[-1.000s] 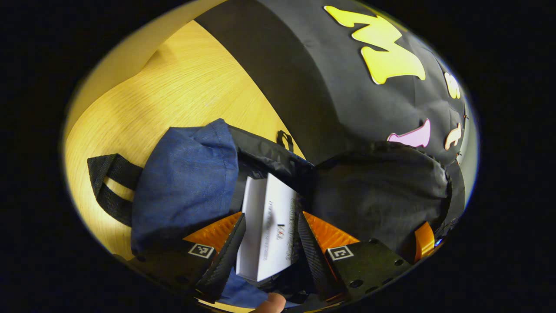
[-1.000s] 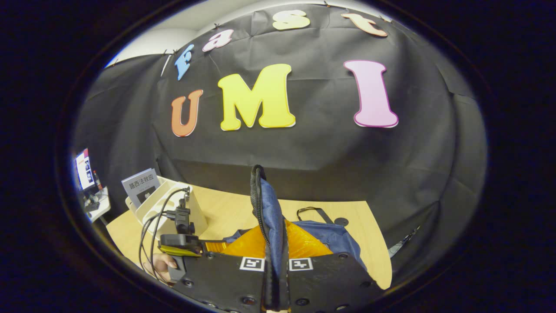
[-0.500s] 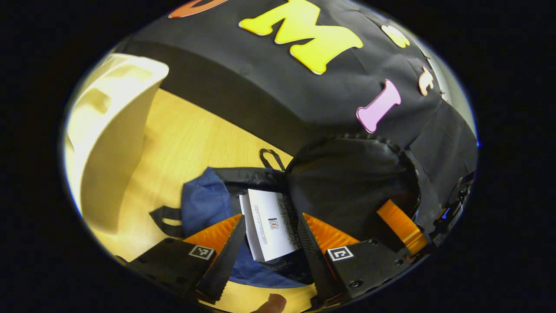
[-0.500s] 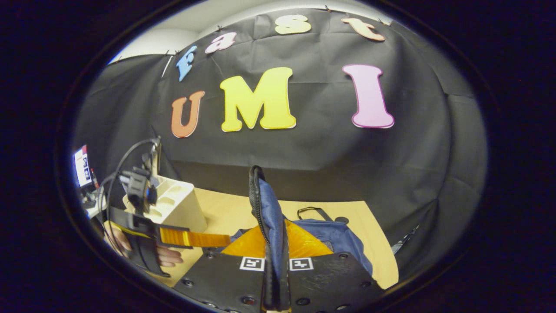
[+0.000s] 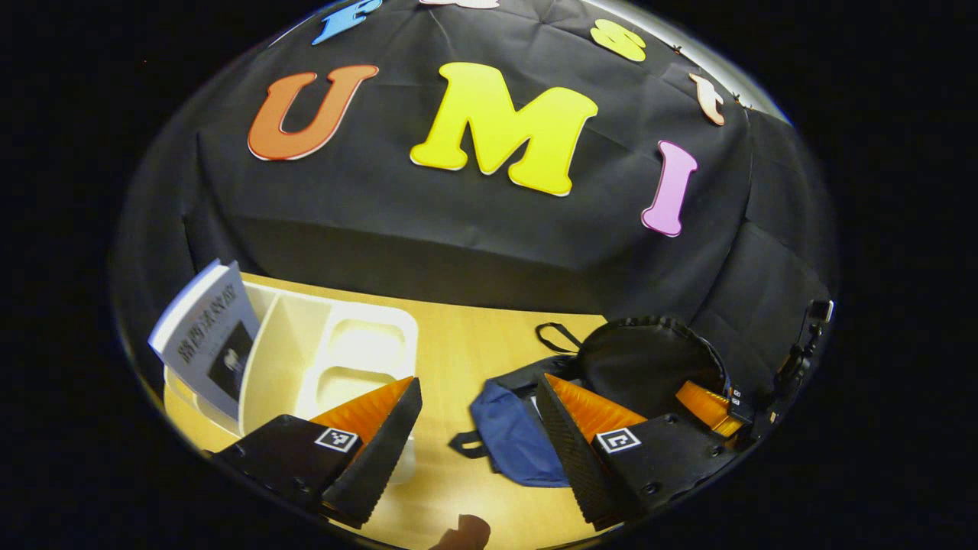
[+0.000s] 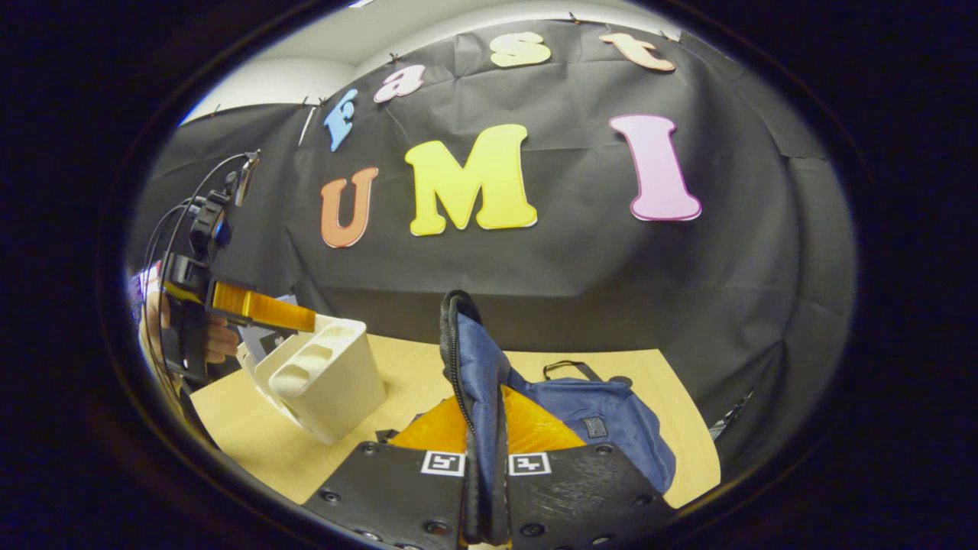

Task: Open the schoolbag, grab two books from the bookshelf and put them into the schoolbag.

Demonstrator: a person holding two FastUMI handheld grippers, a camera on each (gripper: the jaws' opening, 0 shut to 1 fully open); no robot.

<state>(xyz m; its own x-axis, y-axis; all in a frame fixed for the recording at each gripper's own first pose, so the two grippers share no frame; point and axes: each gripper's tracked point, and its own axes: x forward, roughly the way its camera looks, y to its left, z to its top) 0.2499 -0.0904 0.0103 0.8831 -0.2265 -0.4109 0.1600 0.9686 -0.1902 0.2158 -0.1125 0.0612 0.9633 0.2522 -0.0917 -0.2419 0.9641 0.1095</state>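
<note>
- My left tongs (image 5: pixel 477 428) hang wide open, empty, above the table (image 5: pixel 458 336).
- A book (image 5: pixel 208 340) stands in the white bookshelf (image 5: pixel 336 359) at left.
- The blue bag (image 6: pixel 603 416) lies on the table; my right tongs (image 6: pixel 485 466) pinch its flap (image 6: pixel 477 367) upright.

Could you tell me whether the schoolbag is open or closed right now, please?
Open. The right hand-held gripper holds the schoolbag flap up, and its dark lining gapes.

one schoolbag (image 6: pixel 603 428), one book (image 5: pixel 210 344), one white bookshelf (image 5: pixel 336 359), one wooden table (image 5: pixel 466 336), two hand-held grippers
</note>
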